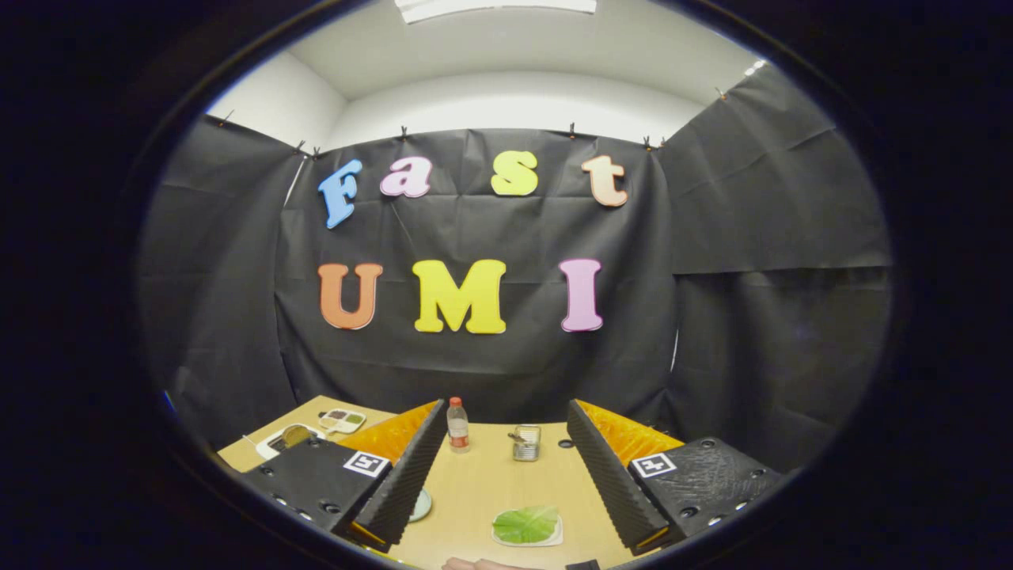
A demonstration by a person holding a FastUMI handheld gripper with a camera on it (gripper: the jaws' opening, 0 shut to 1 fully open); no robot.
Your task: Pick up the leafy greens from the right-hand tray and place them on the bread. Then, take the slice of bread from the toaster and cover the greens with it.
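From the left I count two trays (316,427) at the worktop's (491,491) far corner, one plate (422,505) edge peeking past the left finger, one bottle (457,425), one toaster (525,442), and one leaf (526,524) lying flat on its tray, long axis crosswise. My gripper (506,467) hangs released, fingers wide, the leaf between them.

The wooden table (506,491) carries a leaf-topped tray (528,527), a bottle (457,425), a toaster (525,442) (far end) and two more trays (342,420).
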